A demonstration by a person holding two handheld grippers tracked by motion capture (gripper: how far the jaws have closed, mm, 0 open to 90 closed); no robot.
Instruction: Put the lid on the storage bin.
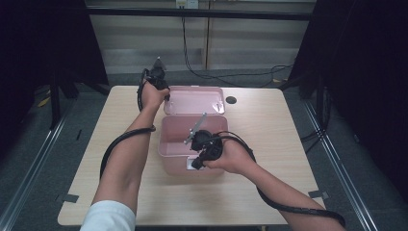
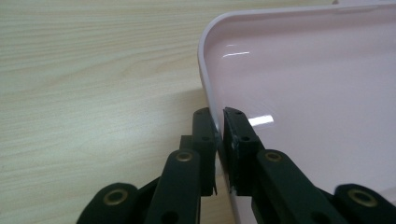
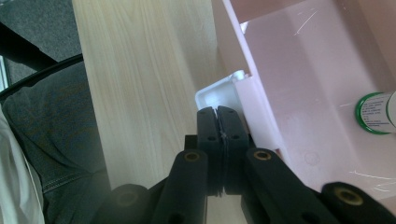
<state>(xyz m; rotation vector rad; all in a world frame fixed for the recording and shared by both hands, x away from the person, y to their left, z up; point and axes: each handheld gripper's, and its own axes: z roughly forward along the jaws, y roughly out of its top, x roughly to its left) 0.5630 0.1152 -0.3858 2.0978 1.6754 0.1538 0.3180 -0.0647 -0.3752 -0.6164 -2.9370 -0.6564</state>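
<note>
A pale, matt wood-grain worktop carries a glossy pink rounded-corner plastic box, its flat lid lying just behind it. The left gripper has its black fingers pinched on the lid's thin rim. The right gripper has its fingers pressed together beside the box's white front latch.

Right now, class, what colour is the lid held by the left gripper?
Pale pink; the lid shows best in the left gripper view.

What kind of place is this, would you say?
Probably a lab or recording room, not a home: a bare wooden table ringed by black curtains, cables across the grey floor, and only a pink box on it.
</note>
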